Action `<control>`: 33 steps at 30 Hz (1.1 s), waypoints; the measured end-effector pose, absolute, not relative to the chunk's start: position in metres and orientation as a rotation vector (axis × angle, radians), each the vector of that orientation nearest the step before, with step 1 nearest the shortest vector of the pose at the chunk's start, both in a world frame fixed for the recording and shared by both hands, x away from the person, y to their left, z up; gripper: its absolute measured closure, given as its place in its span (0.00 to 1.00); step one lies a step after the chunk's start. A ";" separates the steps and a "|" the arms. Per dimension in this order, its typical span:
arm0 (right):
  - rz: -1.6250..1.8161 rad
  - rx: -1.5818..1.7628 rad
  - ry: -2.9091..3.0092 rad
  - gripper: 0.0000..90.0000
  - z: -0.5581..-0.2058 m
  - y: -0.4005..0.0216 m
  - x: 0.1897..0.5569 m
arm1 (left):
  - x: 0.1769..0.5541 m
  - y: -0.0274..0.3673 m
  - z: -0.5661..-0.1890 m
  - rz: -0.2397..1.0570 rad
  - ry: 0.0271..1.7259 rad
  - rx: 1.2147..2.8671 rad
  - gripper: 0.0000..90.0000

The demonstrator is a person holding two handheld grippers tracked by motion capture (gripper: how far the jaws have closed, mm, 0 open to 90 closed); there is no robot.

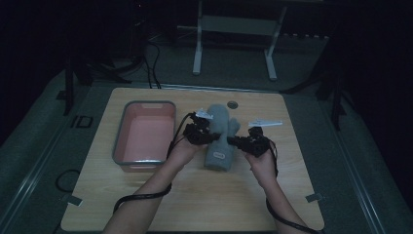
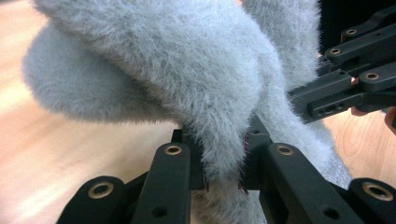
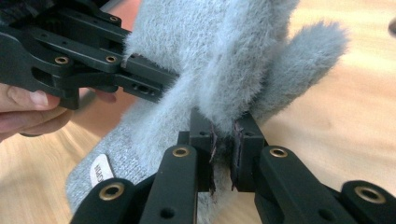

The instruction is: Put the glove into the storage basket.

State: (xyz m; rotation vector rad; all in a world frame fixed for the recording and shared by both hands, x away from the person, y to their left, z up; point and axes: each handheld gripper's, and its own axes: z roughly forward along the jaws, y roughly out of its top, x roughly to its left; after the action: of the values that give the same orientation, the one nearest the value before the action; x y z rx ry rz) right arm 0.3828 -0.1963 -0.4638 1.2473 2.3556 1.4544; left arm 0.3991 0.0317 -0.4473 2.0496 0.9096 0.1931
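The high view looks forward and down over the whole light wooden table (image 1: 146, 204) from well above. Both gripper views sit very close, sharing the fuzzy grey knitted mitten (image 2: 187, 70) from opposite sides.

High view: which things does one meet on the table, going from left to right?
Pink bin → left gripper → grey mitten → right gripper; each gripper's jaws are closed on the mitten from its own side.

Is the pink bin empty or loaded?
Empty: the high view shows the bin's bare pink floor; the mitten lies on the table beside it.
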 end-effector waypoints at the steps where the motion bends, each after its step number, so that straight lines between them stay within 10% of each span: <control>1: 1.466 1.241 2.353 0.91 -0.458 -0.194 0.384 | 0.399 0.033 -0.444 0.201 0.908 2.046 0.87; 33: 1.574 0.951 2.517 0.91 -0.389 -0.019 0.418 | 0.387 0.206 -0.372 0.389 1.103 2.010 0.87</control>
State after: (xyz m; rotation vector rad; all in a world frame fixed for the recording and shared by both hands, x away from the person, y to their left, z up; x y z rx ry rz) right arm 0.4185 -0.0188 -0.3893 0.9508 2.5168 1.5739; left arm 0.3868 0.2063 -0.3725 2.0098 1.1029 0.3890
